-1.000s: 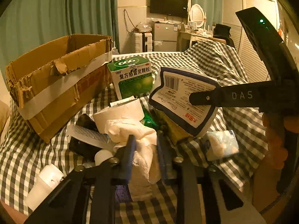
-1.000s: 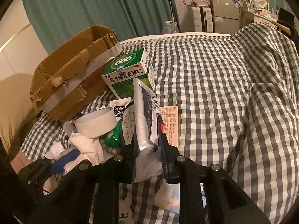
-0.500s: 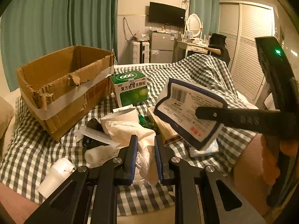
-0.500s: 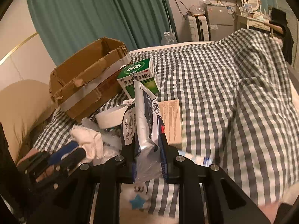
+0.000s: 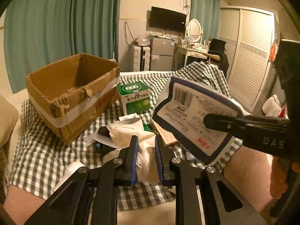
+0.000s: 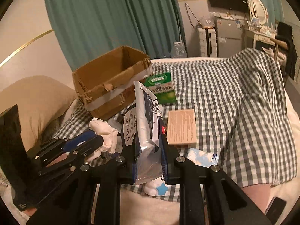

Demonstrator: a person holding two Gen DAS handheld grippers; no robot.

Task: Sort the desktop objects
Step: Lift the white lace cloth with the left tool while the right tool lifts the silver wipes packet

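While left tongs [image 5: 146, 157] clamp cloth [image 5: 131, 133], right tongs [image 6: 148, 159] clamp tissue pack [image 6: 144, 116]; cardboard box [image 5: 75, 95] beyond.

Both grippers point downward and forward, the left gripper [image 5: 146, 158] clamped on white cloth, the right gripper [image 6: 148, 159] on what looks like a tissue pack.

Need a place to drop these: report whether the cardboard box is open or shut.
Open. The box has no flaps over its top, and its bare brown inner walls show in both views; its floor is hidden.
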